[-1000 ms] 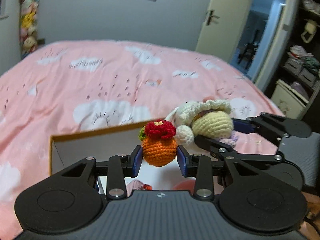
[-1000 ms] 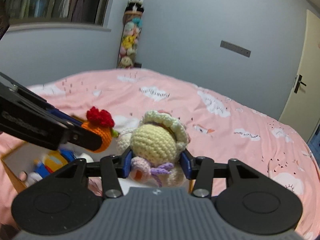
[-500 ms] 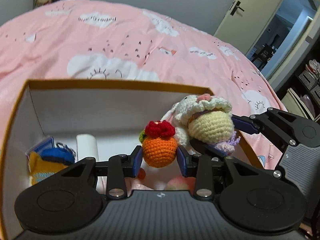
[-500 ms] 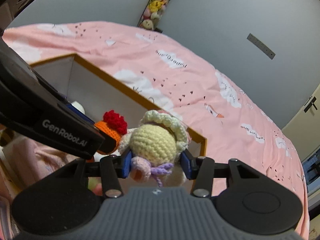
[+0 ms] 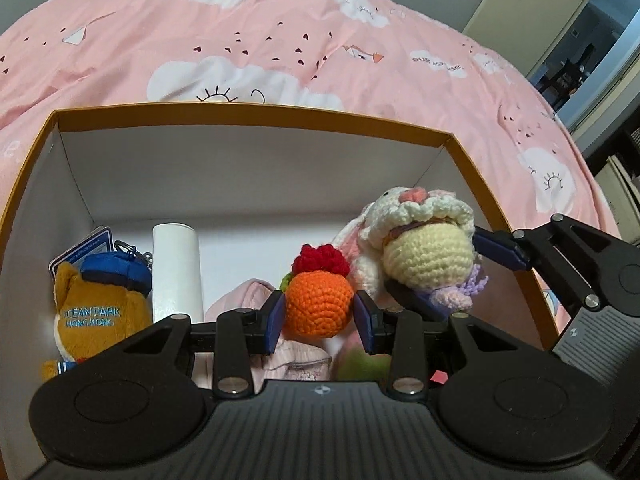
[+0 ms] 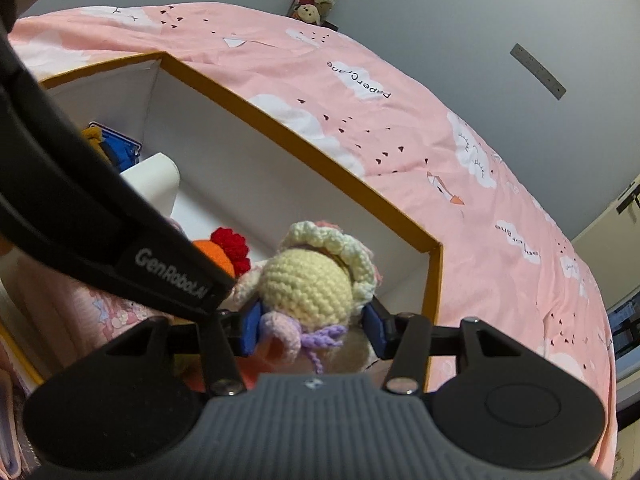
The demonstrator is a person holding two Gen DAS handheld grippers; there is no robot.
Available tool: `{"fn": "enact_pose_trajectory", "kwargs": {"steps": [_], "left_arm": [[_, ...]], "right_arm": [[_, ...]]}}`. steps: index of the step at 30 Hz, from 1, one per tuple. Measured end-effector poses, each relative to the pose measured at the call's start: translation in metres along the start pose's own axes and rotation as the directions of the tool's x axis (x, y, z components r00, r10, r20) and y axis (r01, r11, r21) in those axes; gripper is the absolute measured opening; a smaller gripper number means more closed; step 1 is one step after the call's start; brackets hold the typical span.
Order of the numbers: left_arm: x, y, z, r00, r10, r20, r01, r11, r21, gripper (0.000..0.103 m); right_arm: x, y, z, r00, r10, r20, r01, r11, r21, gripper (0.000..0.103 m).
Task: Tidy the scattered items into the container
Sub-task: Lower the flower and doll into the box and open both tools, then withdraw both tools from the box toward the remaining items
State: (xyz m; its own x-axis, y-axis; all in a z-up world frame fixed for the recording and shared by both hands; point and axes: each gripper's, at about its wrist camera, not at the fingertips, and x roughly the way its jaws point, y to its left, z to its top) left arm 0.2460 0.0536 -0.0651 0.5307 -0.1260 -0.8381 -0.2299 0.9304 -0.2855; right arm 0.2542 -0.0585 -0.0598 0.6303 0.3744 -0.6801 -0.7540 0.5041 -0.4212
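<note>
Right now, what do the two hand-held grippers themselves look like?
Both look alike. The left hand-held gripper has a ribbed dark grey body, matte black linkage arms with silver screw heads, round black discs at each side, and blue pads on its fingers. The right hand-held gripper matches; white "GenRobot.AI" lettering marks one black arm.

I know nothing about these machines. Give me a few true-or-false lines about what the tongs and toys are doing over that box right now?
1. The left tongs grip an orange crochet ball. True.
2. The right tongs carry a blue car. False: a cream crochet doll sits between them as they open.
3. The box is empty. False: a brown plush and a white roll lie inside.
4. The box sits on pink bedding. True.
</note>
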Motion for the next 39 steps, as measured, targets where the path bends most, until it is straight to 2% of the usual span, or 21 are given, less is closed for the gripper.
{"fn": "enact_pose_trajectory", "kwargs": {"steps": [7, 15, 20, 29, 35, 39], "left_arm": [[0.002, -0.002, 0.001, 1.0, 0.007, -0.021, -0.006, 1.0, 0.013, 0.044], [0.002, 0.0, 0.0, 0.999, -0.024, -0.032, 0.024, 1.0, 0.004, 0.061], [0.002, 0.003, -0.001, 0.999, -0.035, -0.032, 0.034, 0.999, -0.021, 0.068], [-0.012, 0.0, -0.008, 0.998, -0.008, 0.067, 0.009, 1.0, -0.013, 0.069], [-0.025, -0.006, -0.012, 0.988, 0.005, 0.152, -0.008, 1.0, 0.017, 0.07], [-0.032, -0.007, -0.014, 0.982, 0.007, 0.187, -0.013, 0.999, 0.034, 0.07]], "right_arm": [[0.003, -0.003, 0.001, 1.0, 0.004, -0.014, -0.004, 1.0, 0.012, 0.056], [0.005, -0.008, 0.0, 0.999, 0.016, -0.036, -0.015, 0.999, 0.037, 0.061], [-0.001, -0.01, -0.002, 1.0, 0.008, -0.026, -0.007, 0.999, 0.036, 0.071], [-0.014, -0.017, -0.008, 1.0, -0.002, -0.004, 0.003, 0.997, 0.076, 0.075], [-0.021, -0.021, -0.01, 1.0, 0.014, 0.022, -0.017, 0.988, 0.156, 0.079], [-0.026, -0.021, -0.011, 0.999, -0.004, 0.039, -0.002, 0.985, 0.172, 0.08]]}}
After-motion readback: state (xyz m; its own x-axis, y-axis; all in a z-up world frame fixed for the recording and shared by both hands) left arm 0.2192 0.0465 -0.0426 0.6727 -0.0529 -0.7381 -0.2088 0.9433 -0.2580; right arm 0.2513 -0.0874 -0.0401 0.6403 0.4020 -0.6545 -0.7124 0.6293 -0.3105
